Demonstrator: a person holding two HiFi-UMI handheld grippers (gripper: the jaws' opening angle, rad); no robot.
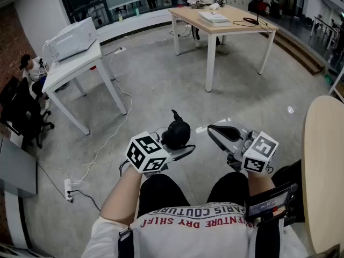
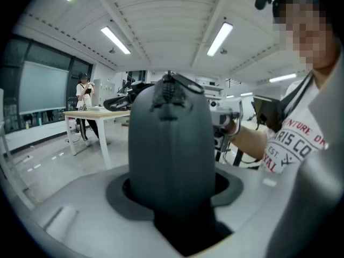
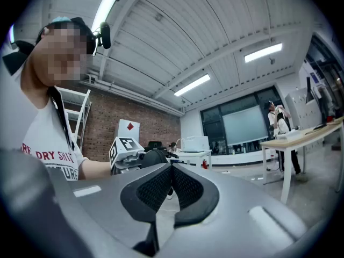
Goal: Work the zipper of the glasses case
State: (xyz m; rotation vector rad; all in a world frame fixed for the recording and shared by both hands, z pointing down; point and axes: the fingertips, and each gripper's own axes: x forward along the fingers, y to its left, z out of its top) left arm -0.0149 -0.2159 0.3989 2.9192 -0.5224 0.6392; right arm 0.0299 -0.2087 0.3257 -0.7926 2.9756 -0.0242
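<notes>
The black glasses case (image 1: 176, 133) is held up over the person's lap, and my left gripper (image 1: 181, 147) is shut on it. In the left gripper view the case (image 2: 169, 155) stands upright between the jaws and fills the middle, with its zipper pull and loop (image 2: 170, 86) at the top. My right gripper (image 1: 212, 129) is a short way to the right of the case, apart from it, pointing left. Its black pads (image 3: 156, 190) are shut together with nothing between them. From the right gripper view the case (image 3: 156, 157) shows just beyond the jaw tips.
A white table (image 1: 67, 71) with a printer stands at the left, a wooden table (image 1: 226, 23) at the back, and a round beige tabletop (image 1: 322, 171) close on the right. A cable and a power strip (image 1: 69, 190) lie on the floor. A black chair (image 1: 21, 114) stands at the far left.
</notes>
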